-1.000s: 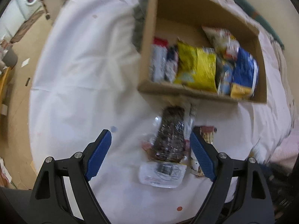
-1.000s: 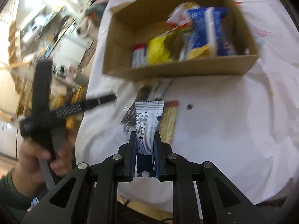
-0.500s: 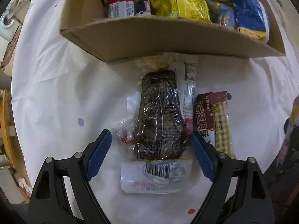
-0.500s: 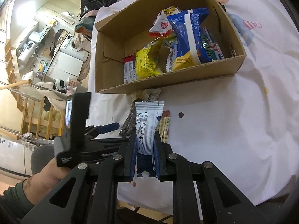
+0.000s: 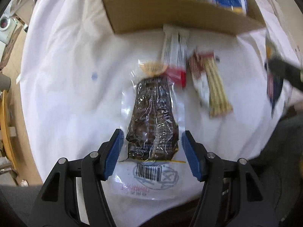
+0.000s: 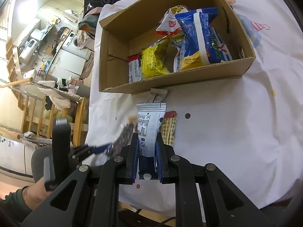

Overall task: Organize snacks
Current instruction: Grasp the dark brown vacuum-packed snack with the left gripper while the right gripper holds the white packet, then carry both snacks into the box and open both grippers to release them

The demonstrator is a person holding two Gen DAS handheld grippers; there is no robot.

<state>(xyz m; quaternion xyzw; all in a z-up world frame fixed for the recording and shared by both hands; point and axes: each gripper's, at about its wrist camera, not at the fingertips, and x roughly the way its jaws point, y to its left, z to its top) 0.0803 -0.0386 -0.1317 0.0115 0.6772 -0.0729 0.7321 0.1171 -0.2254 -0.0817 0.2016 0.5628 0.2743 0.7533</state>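
Snacks partly packed: yellow bag (image 6: 154, 63), blue bag (image 6: 203, 37) and a red-white pack (image 6: 171, 23) upright in the box (image 6: 170, 81) on the white cloth (image 5: 72, 71). Just in front of the box, 3 more flat on the cloth: dark vacuum pack (image 5: 153, 121), white-red bar (image 5: 175, 54) touching the box wall, biscuit-stick pack (image 5: 212, 83) beside it. Left gripper (image 5: 151, 154) pointing straight down, blue pads astride the dark pack's lower end, jaws closing, pads not yet pressing on it. Right gripper (image 6: 147, 157) clenched on a white wrapper (image 6: 149, 124), held above the cloth, in front of the box. Hand (image 6: 40, 189) at lower left, gripping the left tool.
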